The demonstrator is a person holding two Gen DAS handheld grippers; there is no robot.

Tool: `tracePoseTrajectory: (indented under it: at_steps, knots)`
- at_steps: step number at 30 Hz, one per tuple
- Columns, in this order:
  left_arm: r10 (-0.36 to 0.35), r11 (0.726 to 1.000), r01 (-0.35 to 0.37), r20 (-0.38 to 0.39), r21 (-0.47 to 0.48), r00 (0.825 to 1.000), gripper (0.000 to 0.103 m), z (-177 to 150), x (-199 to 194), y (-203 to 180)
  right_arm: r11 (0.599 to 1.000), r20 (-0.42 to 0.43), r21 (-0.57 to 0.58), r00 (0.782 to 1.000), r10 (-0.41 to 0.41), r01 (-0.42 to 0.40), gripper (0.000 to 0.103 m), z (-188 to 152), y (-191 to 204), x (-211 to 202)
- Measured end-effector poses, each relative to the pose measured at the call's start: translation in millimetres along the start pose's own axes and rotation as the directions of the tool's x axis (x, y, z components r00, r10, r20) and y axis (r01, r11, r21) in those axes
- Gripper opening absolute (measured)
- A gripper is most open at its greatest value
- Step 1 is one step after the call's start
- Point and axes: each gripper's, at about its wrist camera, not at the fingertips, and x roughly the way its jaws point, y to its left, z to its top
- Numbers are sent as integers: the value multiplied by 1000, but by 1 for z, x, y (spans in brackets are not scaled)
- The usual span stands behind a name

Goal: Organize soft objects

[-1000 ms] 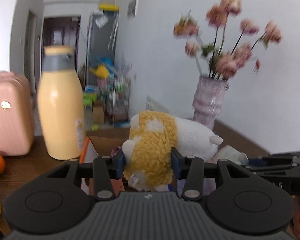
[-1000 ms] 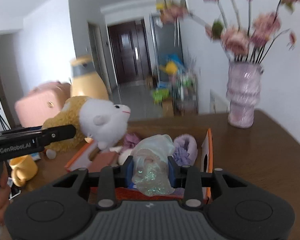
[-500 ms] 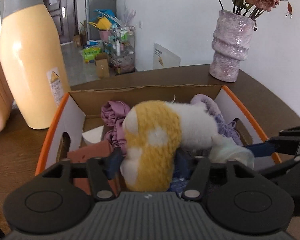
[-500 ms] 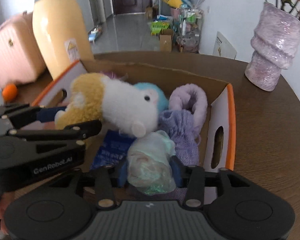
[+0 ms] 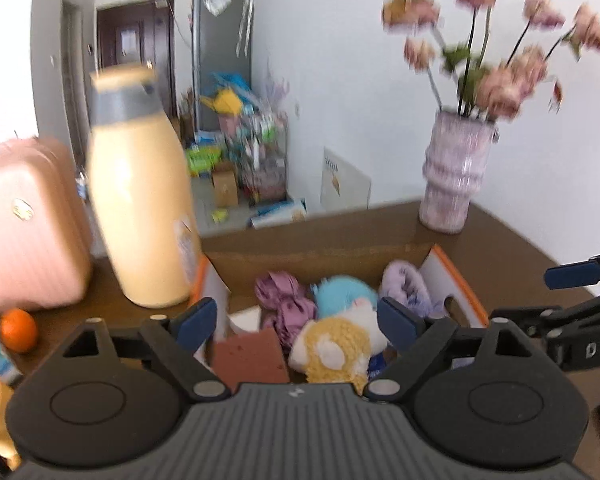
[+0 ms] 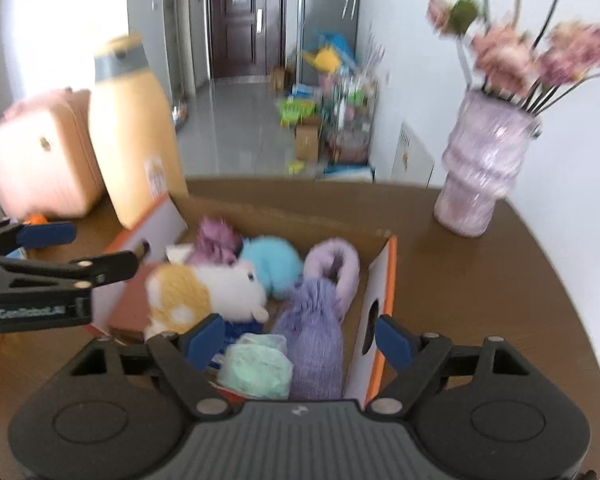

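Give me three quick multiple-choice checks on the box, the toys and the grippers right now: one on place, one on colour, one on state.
1. Where does the yellow-and-white plush toy lie?
A. In the cardboard box
B. On the bare table beside the vase
C. On top of the pink suitcase

2. What colour is the fluffy ball beside the plush toy's head?
A. Red
B. Light blue
C. Black

3. How do the two grippers stand?
A. Both shut on toys
B. Left open, right shut on the bag
C. Both open, holding nothing

Answers:
1. A: the yellow-and-white plush toy rests among the other soft things inside the cardboard box.
2. B: the fluffy ball is light blue.
3. C: the left gripper and the right gripper have just been opening, pads clear of the toy and of the pale green bag.
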Motion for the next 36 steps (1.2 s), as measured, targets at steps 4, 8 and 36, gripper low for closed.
tracePoseTrajectory:
  at_steps: [4, 8, 36]
  knots:
    - [9, 1000, -10, 85, 4, 996, 95, 3, -56, 5, 1000, 113, 20, 993, -24, 22, 86, -2, 4, -51]
    - [28, 1000, -28, 186, 0, 982, 101, -5, -114, 9, 999, 234, 43, 971, -40, 31, 90, -15, 8, -99]
    - [26, 1000, -30, 405, 5, 914, 103, -127, -252, -9, 995, 555, 102, 829, -73, 20, 98, -185, 65, -207]
